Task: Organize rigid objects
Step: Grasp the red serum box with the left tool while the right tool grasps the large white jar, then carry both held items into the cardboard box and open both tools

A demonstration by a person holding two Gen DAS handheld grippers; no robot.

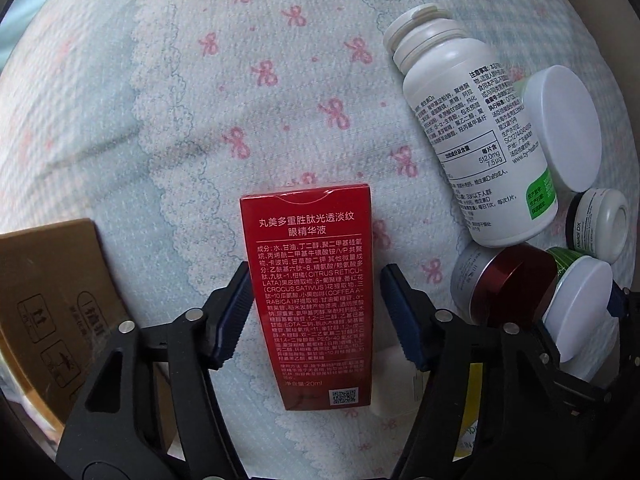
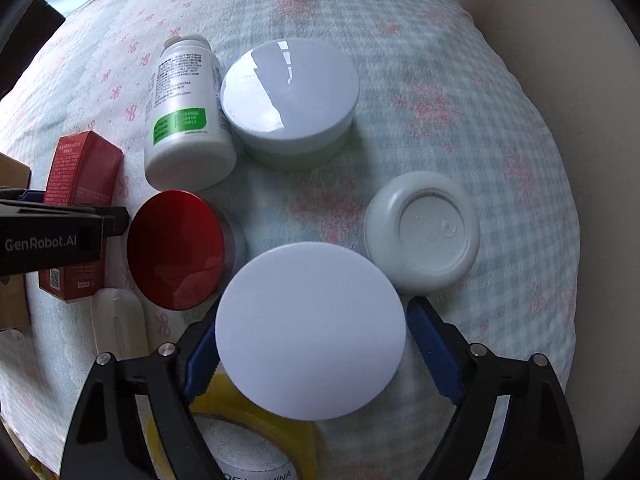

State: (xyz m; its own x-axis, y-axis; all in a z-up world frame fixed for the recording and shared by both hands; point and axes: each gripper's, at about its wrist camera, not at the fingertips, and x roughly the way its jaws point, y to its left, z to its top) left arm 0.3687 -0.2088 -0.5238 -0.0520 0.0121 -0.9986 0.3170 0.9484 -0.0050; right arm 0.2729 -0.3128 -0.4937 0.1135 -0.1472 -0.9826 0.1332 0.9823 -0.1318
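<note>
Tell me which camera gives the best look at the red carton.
The left wrist view. The red carton lies face-up between the left gripper's open jaws, its whole printed panel readable. In the right wrist view it sits at the far left edge, small, seen at an angle and partly covered by the other gripper's black body.

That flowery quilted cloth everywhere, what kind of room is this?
Probably a bedroom, likely a bed: the bow-print quilt looks like bedding, with a supplement bottle, cream jars and a red skincare box scattered on it.
</note>
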